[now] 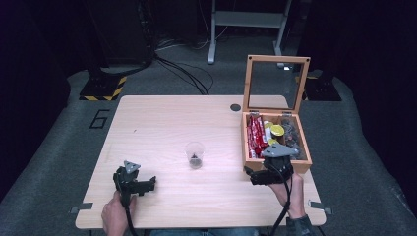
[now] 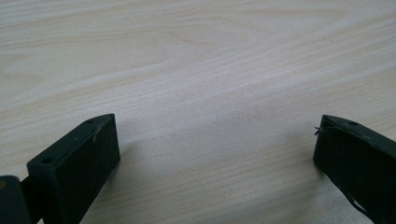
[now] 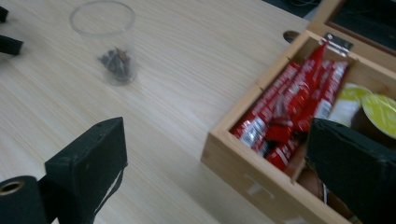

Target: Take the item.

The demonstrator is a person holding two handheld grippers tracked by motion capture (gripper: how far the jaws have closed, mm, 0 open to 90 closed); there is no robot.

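A clear plastic cup [image 1: 194, 155] with a dark clump at its bottom stands upright mid-table, also in the right gripper view [image 3: 105, 42]. An open wooden box [image 1: 305, 147] sits at the right, its glass lid [image 1: 275, 83] raised. Red sachets [image 3: 289, 105] fill its left compartment and yellow-lidded capsules [image 3: 380, 109] lie beside them. My right gripper [image 1: 259, 176] is open at the box's near left corner [image 3: 219, 158], empty. My left gripper [image 1: 142, 186] hovers open over bare wood [image 2: 217, 149] near the front left, holding nothing.
The light wooden table [image 1: 162, 123] has a round cable hole [image 1: 235, 107] near its far edge. Cables [image 1: 182, 69] and a metal stand [image 1: 246, 24] lie on the floor beyond. The other gripper's tips [image 3: 7, 39] show at the far left.
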